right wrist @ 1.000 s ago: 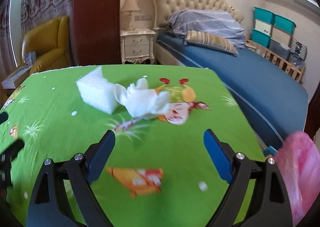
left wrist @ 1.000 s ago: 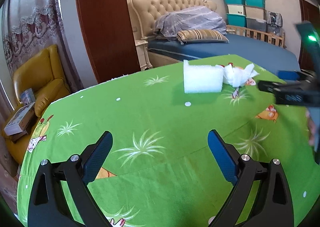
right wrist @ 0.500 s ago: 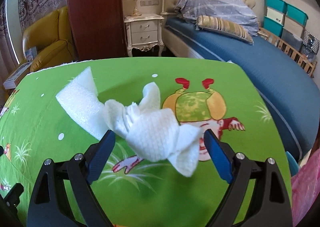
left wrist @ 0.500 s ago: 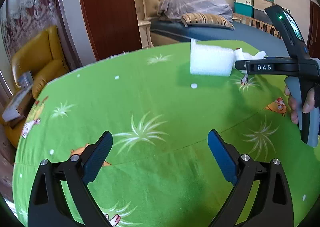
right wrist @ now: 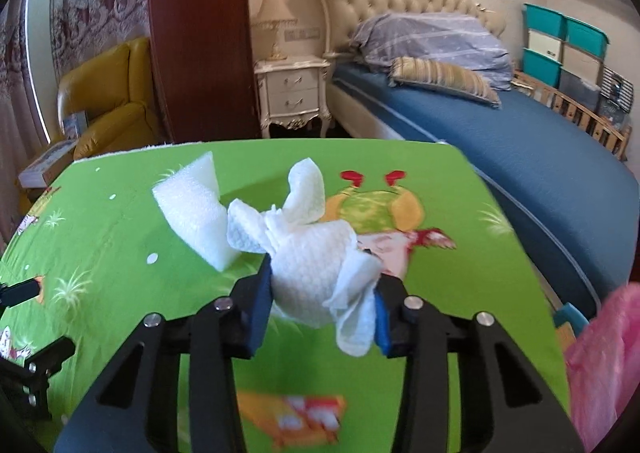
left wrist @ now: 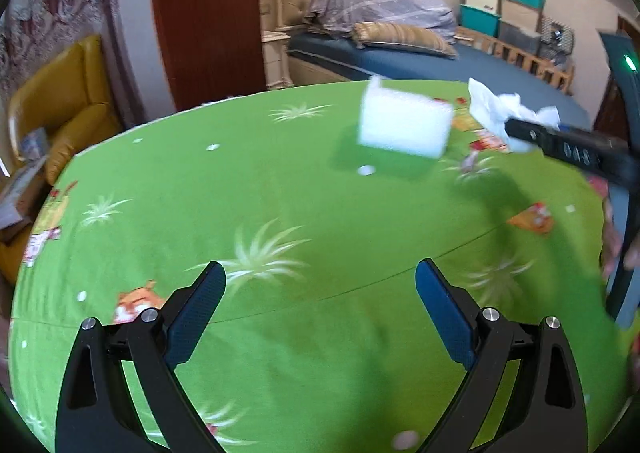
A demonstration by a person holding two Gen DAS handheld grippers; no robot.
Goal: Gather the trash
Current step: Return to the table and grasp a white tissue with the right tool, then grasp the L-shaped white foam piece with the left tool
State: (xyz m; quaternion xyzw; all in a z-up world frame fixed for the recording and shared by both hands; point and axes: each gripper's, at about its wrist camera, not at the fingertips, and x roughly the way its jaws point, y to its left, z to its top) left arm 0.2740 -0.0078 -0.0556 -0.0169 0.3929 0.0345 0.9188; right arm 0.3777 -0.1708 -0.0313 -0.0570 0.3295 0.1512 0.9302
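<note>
The paper towel (right wrist: 316, 273), white and crumpled, sits in the lower middle of the right wrist view. The right gripper (right wrist: 320, 295) has just been closing, and its two blue pads now pinch the towel from both sides. A white foam block (right wrist: 192, 209) lies just beside it, to the upper left, on the green cloth (right wrist: 120, 237). A pink bag (right wrist: 604, 357) shows at the right edge. In the left wrist view, the left gripper (left wrist: 320, 309) hangs over the green cloth at the bottom, jaws spread wide with nothing between them.
</note>
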